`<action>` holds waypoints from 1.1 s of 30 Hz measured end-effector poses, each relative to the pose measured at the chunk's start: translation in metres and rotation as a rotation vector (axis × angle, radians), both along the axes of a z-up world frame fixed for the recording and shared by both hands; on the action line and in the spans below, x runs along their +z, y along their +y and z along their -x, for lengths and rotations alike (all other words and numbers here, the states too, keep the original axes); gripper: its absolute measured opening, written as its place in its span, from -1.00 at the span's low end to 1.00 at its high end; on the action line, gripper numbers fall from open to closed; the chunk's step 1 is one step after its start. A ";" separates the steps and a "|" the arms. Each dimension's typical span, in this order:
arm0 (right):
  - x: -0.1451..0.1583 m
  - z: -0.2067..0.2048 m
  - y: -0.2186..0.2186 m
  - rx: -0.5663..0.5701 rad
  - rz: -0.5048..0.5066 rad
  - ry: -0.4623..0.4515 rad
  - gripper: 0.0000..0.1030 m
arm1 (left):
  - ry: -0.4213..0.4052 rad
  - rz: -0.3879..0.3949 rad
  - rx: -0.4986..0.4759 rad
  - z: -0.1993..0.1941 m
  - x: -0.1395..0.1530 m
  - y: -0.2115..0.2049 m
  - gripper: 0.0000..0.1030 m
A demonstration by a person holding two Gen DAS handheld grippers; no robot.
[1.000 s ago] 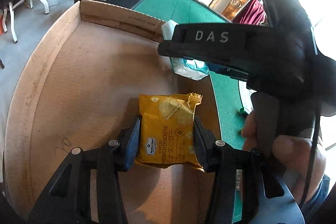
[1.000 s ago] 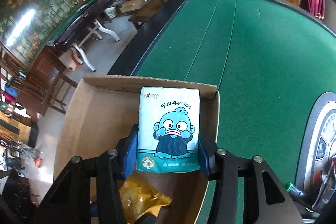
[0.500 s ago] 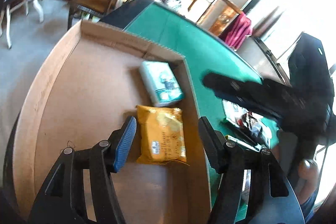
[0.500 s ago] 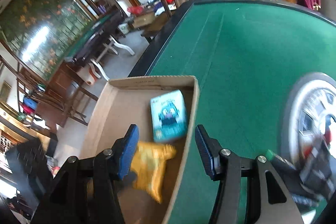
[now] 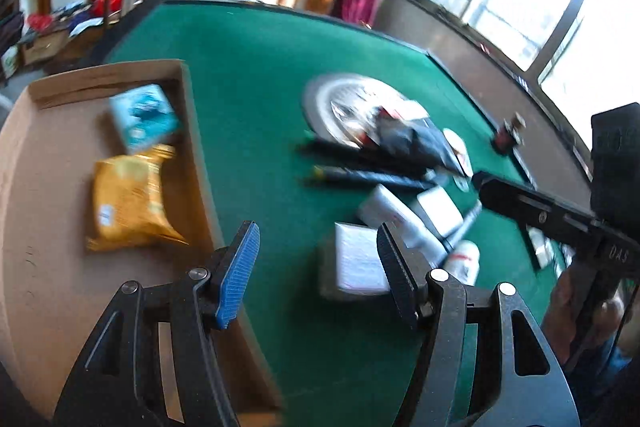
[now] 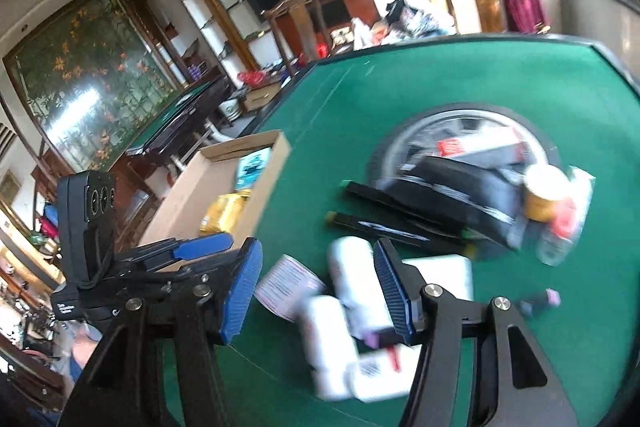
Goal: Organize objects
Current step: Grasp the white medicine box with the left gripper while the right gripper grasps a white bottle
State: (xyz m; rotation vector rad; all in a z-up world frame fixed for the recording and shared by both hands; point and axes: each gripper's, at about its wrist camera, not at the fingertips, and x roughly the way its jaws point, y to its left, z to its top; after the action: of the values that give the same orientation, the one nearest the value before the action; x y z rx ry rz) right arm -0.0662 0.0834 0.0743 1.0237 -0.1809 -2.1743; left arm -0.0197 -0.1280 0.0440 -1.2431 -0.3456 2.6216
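A yellow cracker packet (image 5: 128,199) and a teal tissue pack (image 5: 144,117) lie in the cardboard box (image 5: 192,131), released. My left gripper (image 5: 316,239) hangs open and holds nothing, over the green felt just right of the box wall. In the right wrist view the box (image 6: 276,163) sits back left with the packet (image 6: 224,213) and the tissue pack (image 6: 252,167) inside. My right gripper (image 6: 318,255) is above a blurred heap of white bottles (image 6: 352,267) and a white box (image 6: 440,271). Its jaws are opening with nothing gripped.
On the green table (image 5: 256,75) lie black pens (image 5: 360,177), a black pouch (image 5: 424,143), a round silver tray (image 5: 340,107), white packets (image 5: 356,263) and a yellow-lidded jar (image 6: 546,195). A hand (image 5: 568,303) holds the right tool. Chairs and shelves stand behind.
Both grippers opened and let go of the cracker packet and the tissue pack in the box. Both then swung right, away from the box, to over the heap on the felt.
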 end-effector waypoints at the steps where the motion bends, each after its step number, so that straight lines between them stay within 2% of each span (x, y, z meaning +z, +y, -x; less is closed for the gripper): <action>1: -0.002 -0.002 0.011 -0.021 0.006 0.006 0.14 | -0.007 0.020 -0.009 0.002 -0.002 0.008 0.20; 6: -0.019 0.004 0.041 -0.052 0.056 -0.053 0.17 | -0.066 0.126 0.017 0.012 -0.018 0.032 0.20; 12: -0.031 0.006 0.046 -0.003 0.058 -0.111 0.17 | -0.096 0.158 0.060 0.020 -0.034 0.035 0.19; 14: -0.036 0.006 0.046 0.007 0.056 -0.125 0.17 | -0.090 0.169 0.067 0.021 -0.035 0.037 0.05; 16: -0.043 0.010 0.043 0.019 0.038 -0.139 0.17 | -0.085 0.211 0.091 0.021 -0.037 0.037 -0.22; 18: -0.052 0.013 0.040 0.018 0.026 -0.162 0.17 | -0.075 0.251 0.102 0.021 -0.039 0.039 -0.27; 22: -0.054 0.008 0.038 0.062 0.034 -0.167 0.17 | -0.070 0.233 0.109 0.019 -0.038 0.036 -0.27; 26: -0.057 -0.013 0.035 0.178 -0.019 -0.223 0.20 | -0.066 0.251 0.106 0.019 -0.039 0.037 -0.27; 29: -0.057 -0.048 0.037 0.304 -0.092 -0.213 0.20 | -0.064 0.264 0.102 0.019 -0.040 0.038 -0.27; 31: -0.053 -0.072 0.036 0.347 -0.191 -0.124 0.20 | -0.065 0.271 0.100 0.020 -0.040 0.039 -0.27; 33: -0.047 -0.083 0.032 0.342 -0.272 -0.032 0.20 | -0.065 0.279 0.097 0.020 -0.041 0.040 -0.27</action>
State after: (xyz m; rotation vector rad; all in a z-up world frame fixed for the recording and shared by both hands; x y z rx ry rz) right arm 0.0165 0.1154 0.0270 1.1455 0.2660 -1.9018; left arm -0.0398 -0.0876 0.0034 -1.4316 -0.0518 2.7897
